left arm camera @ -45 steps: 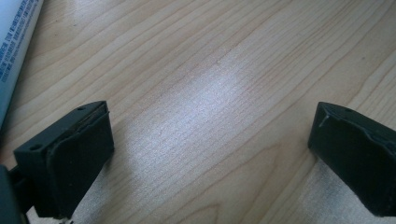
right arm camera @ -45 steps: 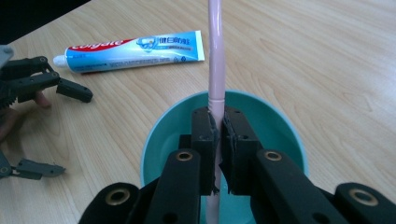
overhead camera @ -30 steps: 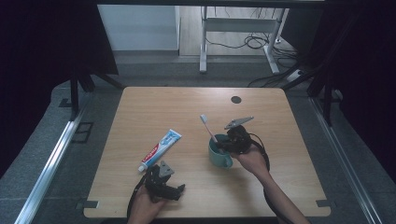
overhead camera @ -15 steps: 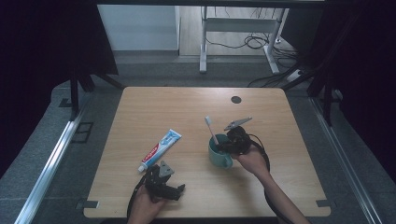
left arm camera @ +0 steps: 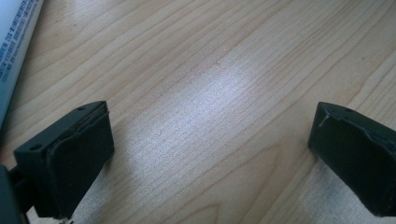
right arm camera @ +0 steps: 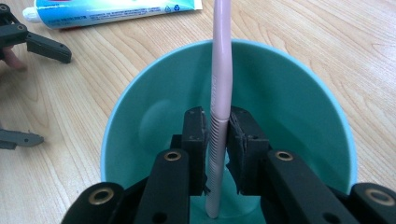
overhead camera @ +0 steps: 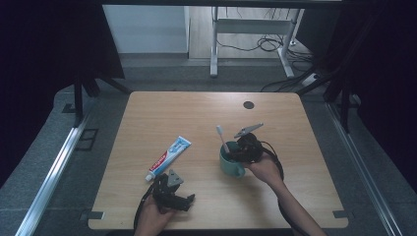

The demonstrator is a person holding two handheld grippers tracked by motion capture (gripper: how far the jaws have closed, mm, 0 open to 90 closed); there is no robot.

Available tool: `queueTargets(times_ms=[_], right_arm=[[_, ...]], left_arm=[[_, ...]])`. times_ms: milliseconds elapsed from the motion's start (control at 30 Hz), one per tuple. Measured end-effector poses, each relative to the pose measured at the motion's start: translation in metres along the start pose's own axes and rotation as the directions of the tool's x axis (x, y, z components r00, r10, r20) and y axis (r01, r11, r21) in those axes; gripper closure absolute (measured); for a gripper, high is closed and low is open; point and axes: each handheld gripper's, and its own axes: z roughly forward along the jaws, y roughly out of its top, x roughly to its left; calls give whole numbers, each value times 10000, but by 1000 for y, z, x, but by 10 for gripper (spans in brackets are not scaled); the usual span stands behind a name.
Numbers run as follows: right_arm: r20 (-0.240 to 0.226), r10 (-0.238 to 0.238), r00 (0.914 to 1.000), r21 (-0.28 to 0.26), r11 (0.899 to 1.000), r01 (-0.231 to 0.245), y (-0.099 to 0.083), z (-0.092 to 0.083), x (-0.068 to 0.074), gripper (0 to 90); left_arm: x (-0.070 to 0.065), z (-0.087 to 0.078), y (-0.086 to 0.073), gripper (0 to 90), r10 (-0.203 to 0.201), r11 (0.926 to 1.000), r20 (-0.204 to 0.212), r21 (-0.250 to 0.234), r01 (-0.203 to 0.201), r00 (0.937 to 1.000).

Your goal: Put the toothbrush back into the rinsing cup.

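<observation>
Toothbrush point(right arm camera: 219, 93) stands in my teal cup point(right arm camera: 299, 93) near the table's point(overhead camera: 196, 108) middle; right gripper point(right arm camera: 217, 133) jaws just easing open around it, left gripper point(left arm camera: 210, 154) gaping wide by the front edge.

On the tabletop point(overhead camera: 196, 118) the mug point(overhead camera: 230, 164) stands right of centre, with the toothbrush point(overhead camera: 222, 138) upright in it — head up, leaning slightly left. The toothpaste tube point(overhead camera: 168, 158) lies to the mug's left, slanted, cap toward the near edge. The left gripper point(overhead camera: 183, 201) sits just before the cap; the right gripper point(overhead camera: 238, 153) reaches into the mug from the right, its jaws either side of the toothbrush.
</observation>
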Motion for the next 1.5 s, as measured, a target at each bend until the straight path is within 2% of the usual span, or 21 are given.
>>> queueTargets(times_ms=[367, 700, 867, 933, 1067, 1300, 1400, 1500], right_arm=[[52, -185, 9998, -249, 9995, 186, 4, -11, 6, 689], [193, -536, 9984, -550, 9970, 546, 8, -25, 13, 504], [327, -540, 9980, -841, 9948, 566, 8, -35, 13, 436], [420, -572, 9975, -768, 9952, 603, 10, -39, 12, 405], [728, -707, 9948, -984, 9921, 777, 12, -50, 15, 394], [606, -522, 9968, -1186, 9912, 591, 8, -50, 12, 361], [757, -526, 9957, -1271, 9900, 620, 6, -53, 11, 344], [682, -449, 9967, -1434, 9882, 543, 3, -57, 9, 327]], left_arm=[[0, 0, 0, 0, -20, 10000, 6, -18, 20, 10000], [0, 0, 0, 0, -21, 10000, 4, -19, 21, 10000], [0, 0, 0, 0, -20, 10000, -9, -21, 20, 10000], [0, 1, 0, 0, -53, 10000, -26, -34, 53, 10000], [-1, 0, 0, 1, -56, 10000, -29, -31, 56, 10000], [-1, 0, 0, 2, -65, 10000, -48, -25, 65, 10000], [-1, 0, 0, 2, -65, 10000, -45, -27, 65, 10000], [-1, 0, 0, 2, -66, 10000, -47, -26, 66, 10000]])
